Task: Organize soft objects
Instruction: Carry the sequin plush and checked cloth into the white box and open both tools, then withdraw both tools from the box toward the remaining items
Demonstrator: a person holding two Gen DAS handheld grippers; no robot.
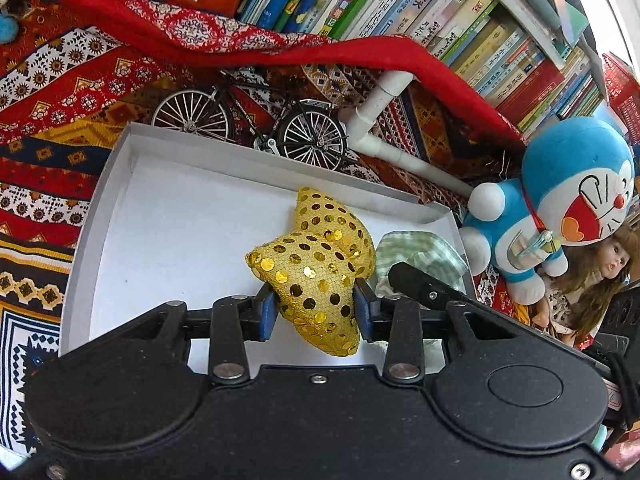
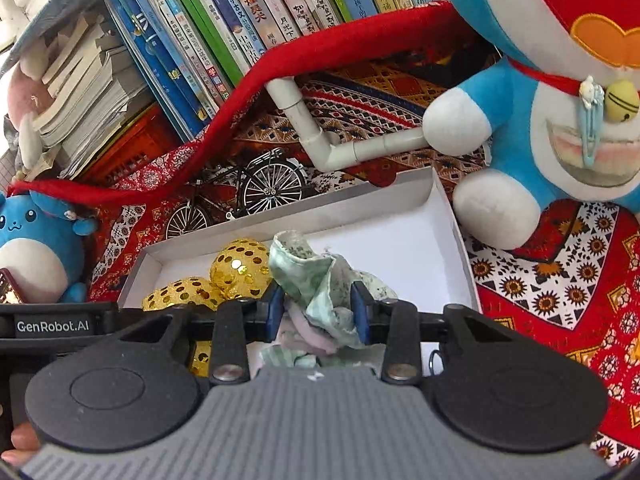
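Your table is covered by a patterned cloth (image 1: 52, 184) in red, orange and navy. A row of books (image 1: 460, 12) stands along the back edge, with a red scarf (image 1: 360, 54) draped across in front of the spines.

A white shallow box (image 1: 168, 216) sits on the cloth and takes up the middle of both views. Just beside its right end stands a blue and white plush cat (image 1: 560, 200), one round foot close to the box corner. A smaller blue plush (image 2: 36, 248) sits off the box's left end, well apart from the cat. A doll (image 1: 600, 276) with long brown hair lies near the cat.

Behind the box's far wall: a white pipe (image 1: 380, 120) with elbow bends, and a model bicycle (image 1: 248, 124) parked right against the wall.

Inside the box, toward the right half, a gold sequined toy (image 1: 320, 268) and a green checked cloth (image 2: 320, 280) lie side by side, touching.

Your left gripper (image 1: 316, 308) has its jaws clamped on the near end of the gold toy, blue pads pressing into both flanks; the rest of the toy rests on the box floor.

Your right gripper (image 2: 318, 310) has its jaws clamped on the bunched green cloth, which stands up crumpled between the pads over the box. A fingertip (image 2: 24, 444) shows at the lower left of the right view.
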